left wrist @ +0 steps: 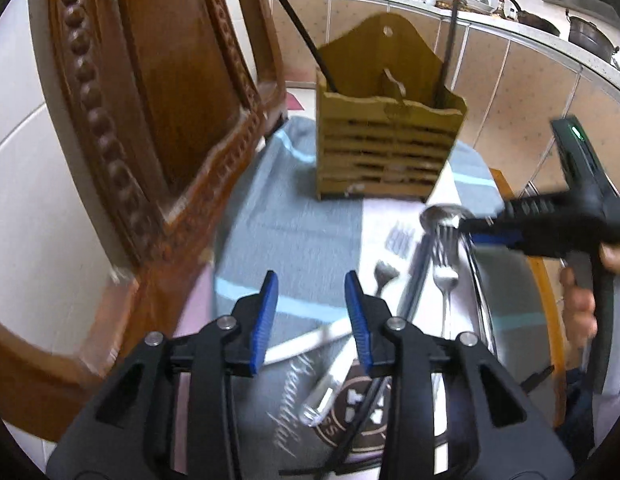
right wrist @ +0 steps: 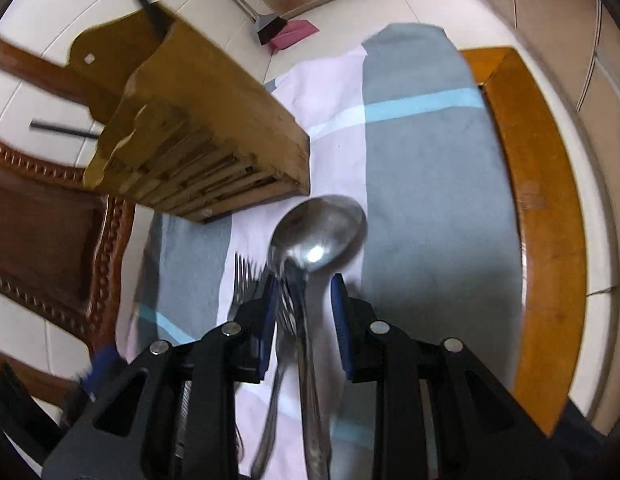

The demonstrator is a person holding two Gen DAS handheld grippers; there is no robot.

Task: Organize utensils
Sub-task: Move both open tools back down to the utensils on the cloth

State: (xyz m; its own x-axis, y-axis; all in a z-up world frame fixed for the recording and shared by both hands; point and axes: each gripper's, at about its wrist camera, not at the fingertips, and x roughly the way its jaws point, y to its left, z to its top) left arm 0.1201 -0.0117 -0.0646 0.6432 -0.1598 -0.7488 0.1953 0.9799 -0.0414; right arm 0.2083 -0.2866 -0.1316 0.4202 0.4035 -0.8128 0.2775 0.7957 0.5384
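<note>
A slatted wooden utensil holder (left wrist: pixel 389 136) stands on the cloth-covered table, with two black chopsticks (left wrist: pixel 298 28) leaning in it; it also shows in the right wrist view (right wrist: pixel 206 128). My right gripper (right wrist: pixel 304 292) hangs over a steel spoon (right wrist: pixel 319 232) and a fork (right wrist: pixel 242 276); its jaws stand apart around the spoon's neck. In the left wrist view the right gripper (left wrist: pixel 469 226) is at the spoon bowl (left wrist: pixel 443 214), with forks (left wrist: pixel 445 256) beneath. My left gripper (left wrist: pixel 311 288) is open and empty above the cloth, left of the utensils.
A carved wooden chair (left wrist: pixel 150 120) stands close on the left. The grey, pink and blue cloth (right wrist: pixel 421 184) covers the table, whose orange wooden rim (right wrist: pixel 541 184) shows on the right. A kitchen counter (left wrist: pixel 489 12) with pots is behind.
</note>
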